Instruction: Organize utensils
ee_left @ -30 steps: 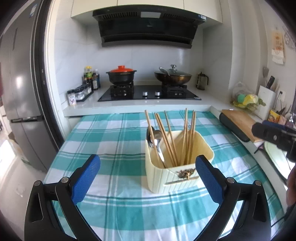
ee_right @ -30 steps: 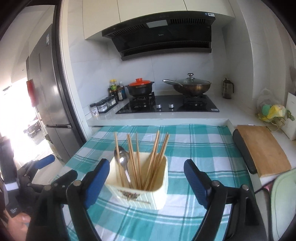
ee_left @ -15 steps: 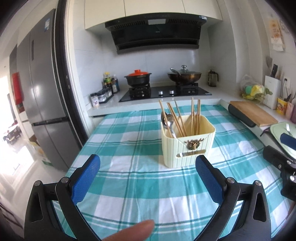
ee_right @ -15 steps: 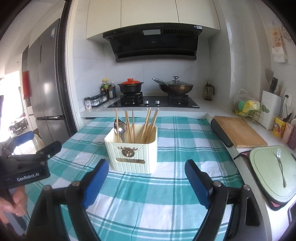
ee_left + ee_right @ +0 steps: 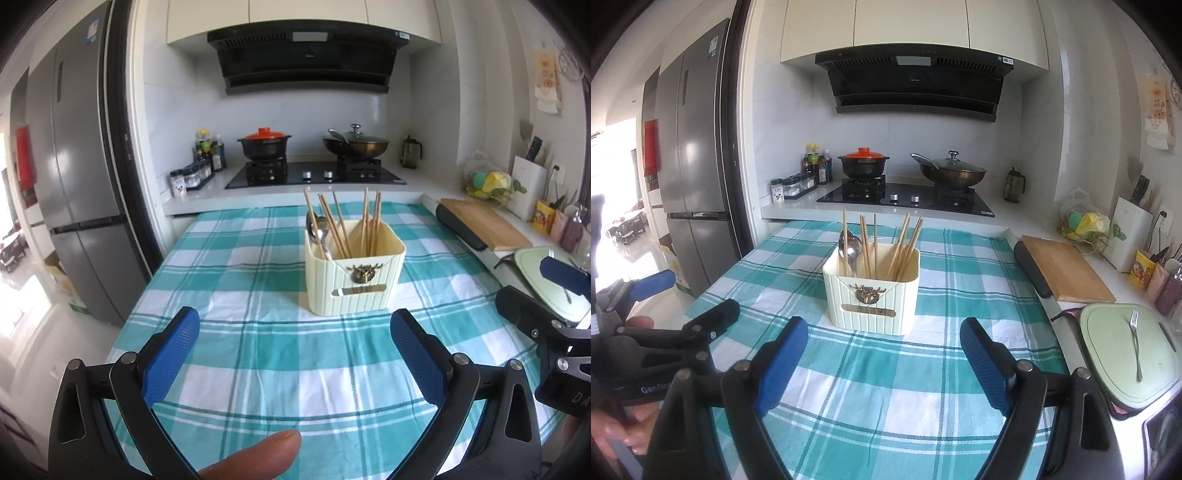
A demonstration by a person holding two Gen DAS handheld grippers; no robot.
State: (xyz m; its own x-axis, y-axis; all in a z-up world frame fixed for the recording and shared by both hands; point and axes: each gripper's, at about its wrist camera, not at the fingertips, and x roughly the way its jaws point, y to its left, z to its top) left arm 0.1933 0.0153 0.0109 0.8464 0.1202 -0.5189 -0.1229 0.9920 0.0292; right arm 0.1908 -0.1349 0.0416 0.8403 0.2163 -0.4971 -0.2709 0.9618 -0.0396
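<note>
A cream utensil holder (image 5: 354, 269) (image 5: 871, 291) stands upright on the teal checked tablecloth (image 5: 258, 354). It holds several wooden chopsticks (image 5: 369, 225) and metal spoons (image 5: 849, 247). My left gripper (image 5: 295, 332) is open and empty, a short way in front of the holder. My right gripper (image 5: 884, 336) is also open and empty, just short of the holder's front face. A metal fork (image 5: 1136, 343) lies on a pale green tray (image 5: 1108, 369) to the right of the table. Each gripper shows at the edge of the other's view.
A wooden cutting board (image 5: 1067, 273) lies on the right counter, with a knife block (image 5: 1126, 232) behind it. Beyond the table are a stove with a red-lidded pot (image 5: 264, 142) and a wok (image 5: 356, 144). A fridge (image 5: 70, 192) stands at left. A person's fingertip (image 5: 255, 458) shows at the bottom.
Both grippers have drawn back from the holder, which now looks smaller and further off. The right view has swung to the right, bringing the green tray and fork into sight.
</note>
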